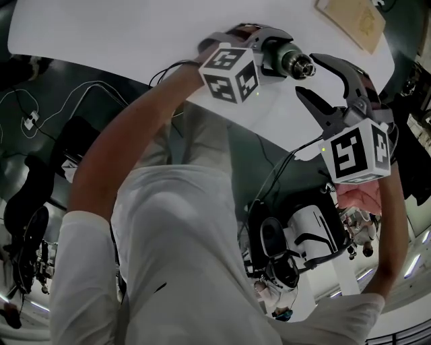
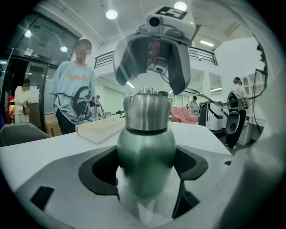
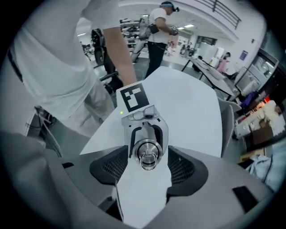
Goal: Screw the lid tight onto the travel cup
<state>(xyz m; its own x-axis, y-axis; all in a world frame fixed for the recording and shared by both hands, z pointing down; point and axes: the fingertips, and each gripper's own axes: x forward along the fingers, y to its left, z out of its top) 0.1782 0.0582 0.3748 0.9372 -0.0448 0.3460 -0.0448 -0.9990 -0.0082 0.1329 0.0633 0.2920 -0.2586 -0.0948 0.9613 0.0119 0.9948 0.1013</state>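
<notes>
A green metal travel cup (image 2: 145, 156) with a steel lid (image 2: 147, 112) stands between the pads of my left gripper (image 2: 147, 176), which is shut on its body. In the head view the left gripper (image 1: 269, 50) holds the cup (image 1: 286, 59) over the white table (image 1: 101, 34), lid end towards my right gripper (image 1: 307, 76). The right gripper (image 2: 149, 82) hangs just above the lid, jaws spread wide and not touching it. Looking along the right gripper (image 3: 145, 170), I see the lid top with its ring (image 3: 147, 154) centred between the open jaws, and the left gripper (image 3: 143, 127) beyond it.
A wooden board (image 1: 353, 20) lies on the table's far right, also visible behind the cup as a pale slab (image 2: 100, 129). The table's curved near edge runs under my arms. People stand behind the table (image 2: 73, 94), and white machines (image 1: 310, 236) sit on the floor.
</notes>
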